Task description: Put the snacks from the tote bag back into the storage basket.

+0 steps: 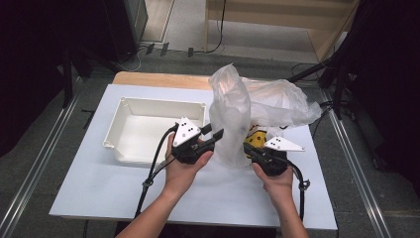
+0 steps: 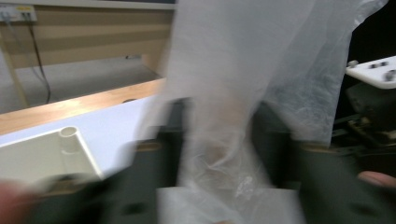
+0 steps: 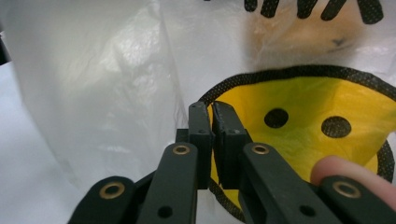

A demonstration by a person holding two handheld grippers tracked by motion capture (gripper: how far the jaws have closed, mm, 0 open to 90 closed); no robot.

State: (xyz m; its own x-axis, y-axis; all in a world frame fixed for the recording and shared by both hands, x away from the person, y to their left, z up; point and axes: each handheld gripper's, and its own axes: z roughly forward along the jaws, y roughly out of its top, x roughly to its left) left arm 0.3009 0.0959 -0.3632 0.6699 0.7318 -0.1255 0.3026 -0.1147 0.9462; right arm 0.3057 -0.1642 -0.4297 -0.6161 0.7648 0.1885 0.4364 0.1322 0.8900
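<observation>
A translucent plastic bag [image 1: 230, 114] stands bunched up in the middle of the white table [image 1: 99, 188]. It carries a yellow smiley print [image 1: 255, 140] low on its right side. My left gripper [image 1: 214, 133] reaches the bag's left flank. In the blurred left gripper view its jaws [image 2: 219, 140] stand apart, and a fold of the bag [image 2: 243, 56] hangs between them. My right gripper [image 1: 246, 148] is at the bag's lower right. Its jaws [image 3: 212, 109] are shut on the bag's film [image 3: 93, 79] at the edge of the smiley print [image 3: 303, 130].
A white plastic tray [image 1: 163, 102] lies left of the bag, close to my left hand, and its corner [image 2: 46, 154] shows in the left gripper view. A wooden board [image 1: 158, 79] runs along the table's far edge. Cables trail from both grippers toward the front edge.
</observation>
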